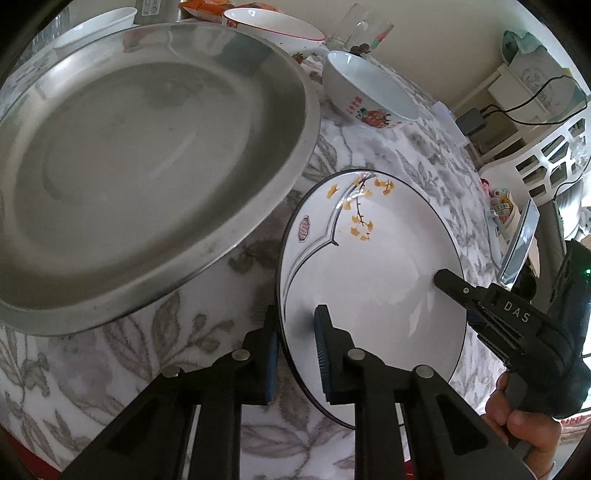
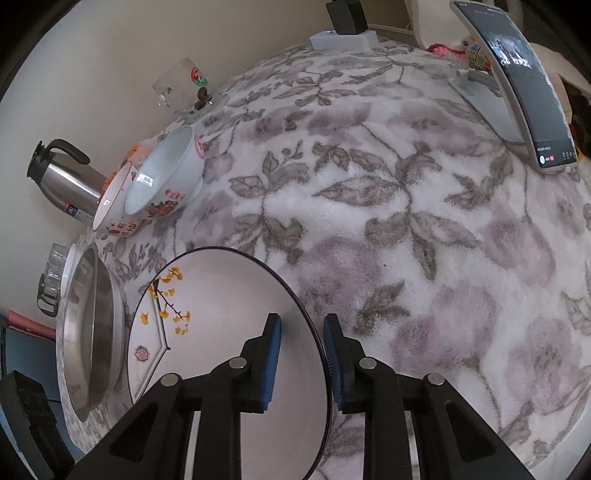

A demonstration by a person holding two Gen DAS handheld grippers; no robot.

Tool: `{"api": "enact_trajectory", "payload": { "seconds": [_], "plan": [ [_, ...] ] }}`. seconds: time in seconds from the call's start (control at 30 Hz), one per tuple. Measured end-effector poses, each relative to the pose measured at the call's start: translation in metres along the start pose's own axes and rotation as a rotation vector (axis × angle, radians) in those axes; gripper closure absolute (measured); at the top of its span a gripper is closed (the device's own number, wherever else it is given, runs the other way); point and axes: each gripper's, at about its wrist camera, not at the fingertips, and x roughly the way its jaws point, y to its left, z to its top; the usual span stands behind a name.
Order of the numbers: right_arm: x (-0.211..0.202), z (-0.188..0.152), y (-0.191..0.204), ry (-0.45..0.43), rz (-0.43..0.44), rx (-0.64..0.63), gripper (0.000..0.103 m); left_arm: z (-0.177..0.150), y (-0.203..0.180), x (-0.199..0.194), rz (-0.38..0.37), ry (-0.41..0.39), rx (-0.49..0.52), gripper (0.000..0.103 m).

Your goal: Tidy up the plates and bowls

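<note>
A white plate (image 1: 376, 280) with yellow leaves and a dark rim lies on the floral cloth, just right of a big steel basin (image 1: 147, 166). My left gripper (image 1: 296, 310) straddles the plate's near-left rim, one blue pad outside it and one on its inner face, shut on it. My right gripper (image 2: 302, 318) clamps the opposite rim of the plate (image 2: 221, 295) the same way. In the left wrist view its upper finger (image 1: 443, 278) rests on the plate's right edge, with a hand (image 1: 524, 417) behind it.
White bowls with red print (image 1: 369, 88) (image 1: 273, 29) stand behind the basin, two of them leaning together (image 2: 166, 177). A glass (image 2: 184, 88), a steel thermos (image 2: 62, 181) and a propped phone (image 2: 517, 85) line the table's edges. The basin (image 2: 92, 325) sits close to the plate.
</note>
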Motion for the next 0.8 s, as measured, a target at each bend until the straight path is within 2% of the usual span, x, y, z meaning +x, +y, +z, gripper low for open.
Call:
{"api": "enact_trajectory", "payload": {
  "seconds": [0.43,0.57,0.8],
  "plan": [
    [-0.002,0.000,0.000,-0.003,0.006,0.007,0.079,0.001,-0.002,0.000,0.001,0.000,0.011,0.084],
    [-0.004,0.001,-0.006,0.004,0.048,0.037,0.082,0.002,-0.003,0.001,0.000,0.002,0.008,0.084],
    [-0.014,0.004,-0.004,-0.009,0.100,0.015,0.083,0.004,-0.004,-0.004,-0.009,-0.016,0.008,0.084]
  ]
}}
